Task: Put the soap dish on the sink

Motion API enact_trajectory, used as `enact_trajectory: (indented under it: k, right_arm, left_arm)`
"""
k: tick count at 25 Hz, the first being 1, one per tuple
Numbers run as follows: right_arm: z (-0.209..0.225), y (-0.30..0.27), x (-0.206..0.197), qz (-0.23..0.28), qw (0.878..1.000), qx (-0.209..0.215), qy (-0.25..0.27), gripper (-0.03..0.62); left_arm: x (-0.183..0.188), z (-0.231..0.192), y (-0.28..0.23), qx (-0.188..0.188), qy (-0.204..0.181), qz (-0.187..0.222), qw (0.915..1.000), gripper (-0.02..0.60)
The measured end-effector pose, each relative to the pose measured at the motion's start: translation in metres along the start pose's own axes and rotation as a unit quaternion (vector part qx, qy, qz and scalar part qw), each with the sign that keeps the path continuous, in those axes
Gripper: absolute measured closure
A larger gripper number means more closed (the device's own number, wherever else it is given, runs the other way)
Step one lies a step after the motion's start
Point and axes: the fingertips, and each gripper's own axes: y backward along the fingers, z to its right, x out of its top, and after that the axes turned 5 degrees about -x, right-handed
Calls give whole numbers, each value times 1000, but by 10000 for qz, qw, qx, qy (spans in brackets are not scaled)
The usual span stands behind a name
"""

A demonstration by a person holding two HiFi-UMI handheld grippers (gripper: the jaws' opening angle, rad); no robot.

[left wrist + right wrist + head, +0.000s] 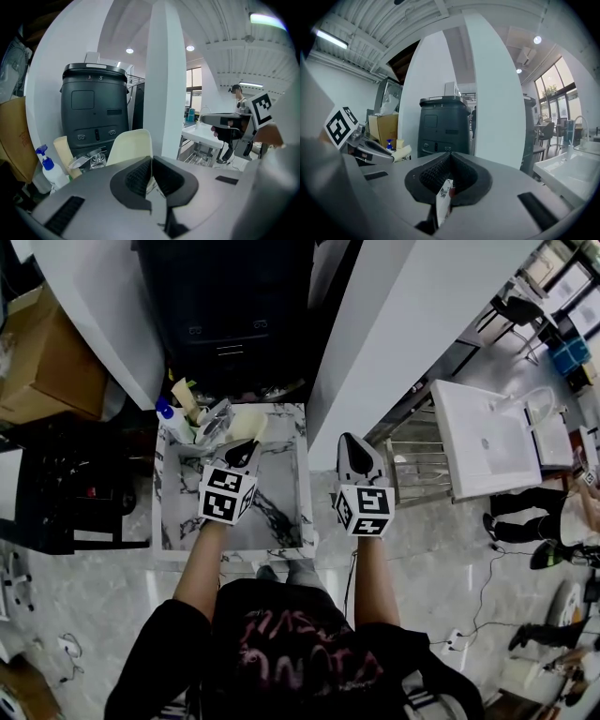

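Currently, no brand name or label is legible: the marker cubes show only black-and-white square patterns, and the red print on the cardboard box left of your left gripper is too blurred to read. Your left gripper has its jaws pinched together on the lower edge of the cream soap dish. The dish stands beyond the jaw tips with its broad face toward the gripper's camera and its long axis close to upright, leaning slightly. From the head view the dish is held above the far end of the marble sink; whether it touches the sink cannot be told. Ahead of the left gripper and slightly to its left are the faucet and a spray bottle with a blue top. Your right gripper is held to the right of the sink, jaws closed together and gripping nothing.
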Motion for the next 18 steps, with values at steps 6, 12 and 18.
enact_trajectory:
  k: [6,12,18]
  right_arm:
    - [12,-16,-2,-9,9999,115,-62,582]
    - [23,-26,-13,-90,9998,185,-55,582]
    - [37,-39,-21,-169,9997,185,-69,582]
  left_arm:
    - [-1,-4,-23,46,0,-192,9998,555]
    - [-15,-6,-50,35,-21,-516,9987,555]
    - [-37,-20,-82,117,128,-870,9961,555]
